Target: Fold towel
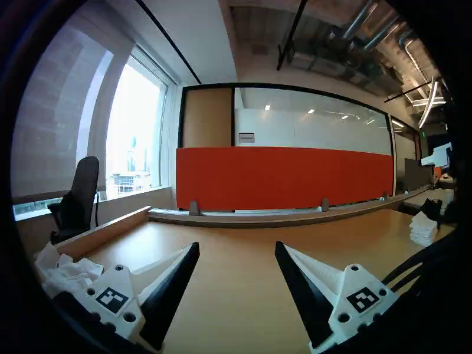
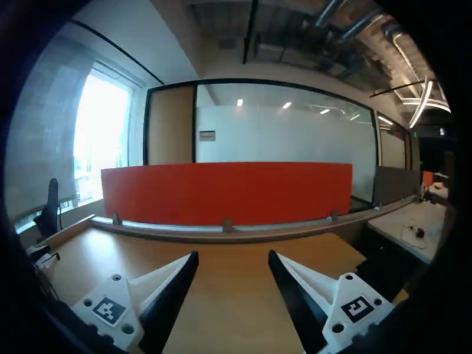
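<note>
Just above a wooden desk (image 1: 236, 295), the left gripper (image 1: 236, 245) and right gripper (image 2: 233, 253) hang with fingers spread wide, holding nothing. In the left gripper view, a crumpled white towel (image 1: 62, 274) lies at lower left near a black chair (image 1: 79, 194). A stack of folded towels (image 1: 423, 229) sits far right, and an orange divider (image 1: 283, 177) stands behind.

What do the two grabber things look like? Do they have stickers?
Both match. The left gripper and the right gripper each have two pointed, wedge-shaped jaws, white plastic outside and black on the inner faces. Each jaw carries a square black-and-white tag with small round holes around it.
</note>
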Demonstrator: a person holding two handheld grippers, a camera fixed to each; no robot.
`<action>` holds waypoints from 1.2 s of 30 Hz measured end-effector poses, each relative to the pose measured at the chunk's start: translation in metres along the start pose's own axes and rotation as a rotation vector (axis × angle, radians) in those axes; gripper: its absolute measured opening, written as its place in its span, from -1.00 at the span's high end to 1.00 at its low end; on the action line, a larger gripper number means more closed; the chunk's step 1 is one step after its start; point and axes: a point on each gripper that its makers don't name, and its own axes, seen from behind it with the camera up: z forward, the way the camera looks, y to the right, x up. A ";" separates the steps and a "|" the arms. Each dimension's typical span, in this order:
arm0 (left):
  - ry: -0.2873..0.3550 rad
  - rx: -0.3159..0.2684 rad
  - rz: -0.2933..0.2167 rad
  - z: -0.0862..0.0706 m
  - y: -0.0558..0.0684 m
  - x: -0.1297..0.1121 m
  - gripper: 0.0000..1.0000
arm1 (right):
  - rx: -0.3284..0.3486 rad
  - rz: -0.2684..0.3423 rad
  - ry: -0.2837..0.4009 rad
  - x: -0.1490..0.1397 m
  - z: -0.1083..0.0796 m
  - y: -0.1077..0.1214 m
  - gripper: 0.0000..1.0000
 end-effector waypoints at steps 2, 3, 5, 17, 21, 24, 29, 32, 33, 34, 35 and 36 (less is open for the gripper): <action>0.003 0.004 0.004 -0.002 -0.001 -0.007 -0.89 | 0.000 0.002 0.005 -0.004 0.002 -0.001 -0.82; 0.003 0.005 0.003 -0.002 -0.002 -0.010 -0.89 | 0.002 0.004 0.006 -0.006 0.002 -0.003 -0.82; 0.002 0.009 -0.001 -0.003 -0.003 -0.017 -0.89 | 0.007 0.009 0.006 -0.012 0.001 -0.005 -0.82; 0.012 0.027 -0.034 -0.007 -0.005 -0.039 -0.89 | 0.007 -0.021 0.007 -0.024 0.001 -0.003 -0.82; 0.010 0.029 -0.038 -0.007 -0.006 -0.044 -0.89 | 0.003 -0.026 0.009 -0.024 0.000 -0.001 -0.82; 0.010 0.029 -0.038 -0.007 -0.006 -0.045 -0.90 | 0.001 -0.032 0.009 -0.024 -0.001 0.000 -0.82; 0.007 0.028 -0.016 -0.006 -0.006 -0.046 -0.89 | -0.006 -0.036 0.009 -0.022 -0.002 0.002 -0.83; 0.008 0.029 -0.004 -0.006 -0.006 -0.046 -0.89 | -0.004 -0.031 0.009 -0.023 -0.003 0.002 -0.82; 0.008 0.029 -0.002 -0.006 -0.006 -0.046 -0.90 | -0.004 -0.031 0.009 -0.024 -0.002 0.002 -0.82; 0.008 0.029 0.000 -0.006 -0.006 -0.046 -0.90 | -0.005 -0.032 0.008 -0.024 -0.002 0.003 -0.82; 0.007 0.030 0.001 -0.007 -0.006 -0.046 -0.90 | -0.006 -0.034 0.007 -0.025 -0.002 0.003 -0.82; 0.007 0.030 0.003 -0.007 -0.006 -0.045 -0.89 | -0.006 -0.036 0.006 -0.025 -0.001 0.003 -0.82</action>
